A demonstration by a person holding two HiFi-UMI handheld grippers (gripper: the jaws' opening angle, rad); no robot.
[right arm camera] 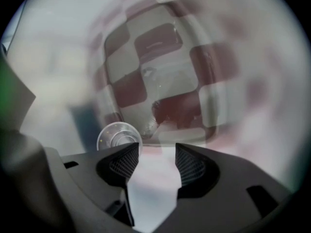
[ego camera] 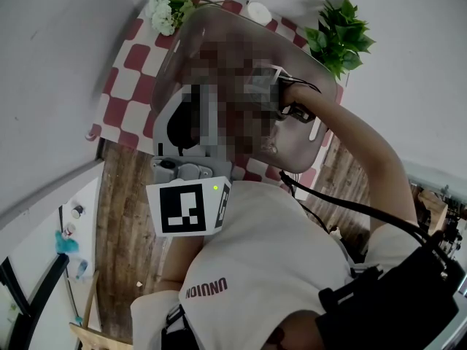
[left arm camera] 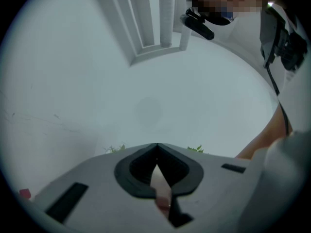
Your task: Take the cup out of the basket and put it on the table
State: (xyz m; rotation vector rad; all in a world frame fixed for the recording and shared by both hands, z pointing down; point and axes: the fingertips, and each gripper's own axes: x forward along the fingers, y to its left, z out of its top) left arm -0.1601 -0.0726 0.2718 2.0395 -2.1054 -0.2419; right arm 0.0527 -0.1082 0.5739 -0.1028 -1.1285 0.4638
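Jaws of the right gripper (right arm camera: 156, 149) stand wide apart with nothing between them. Their black pads (right arm camera: 124, 163) carry a fine mesh ribbing.

Just past the tip of the jaw on the picture's left sits the cup (right arm camera: 119, 137). It is small, round and clear, and is seen end-on as glassy rings. It lies close to the near corner of the basket (right arm camera: 214, 81), but blur hides whether it is inside or outside that wall.

The basket is a smoky, see-through tub with rounded corners. The red-and-white checked tablecloth (right arm camera: 150, 42) shows through its floor.

In the head view, the left gripper (ego camera: 190, 208) is grey, with a square-marker cube. It is held against the person's white shirt (ego camera: 270, 268), well apart from the basket. Its own view shows its jaws meeting at the tips, gripping nothing and facing a bare white wall (left arm camera: 146, 106).

The person's right forearm (ego camera: 365, 152) reaches to the basket's right side.

Open cloth remains to the left of the basket, out to the table's left edge, where plank flooring (ego camera: 131, 217) begins. Along the far edge stand white flowers (ego camera: 162, 9) at the left and a leafy green plant (ego camera: 339, 35) at the right. A small white round object (ego camera: 257, 11) sits between them.
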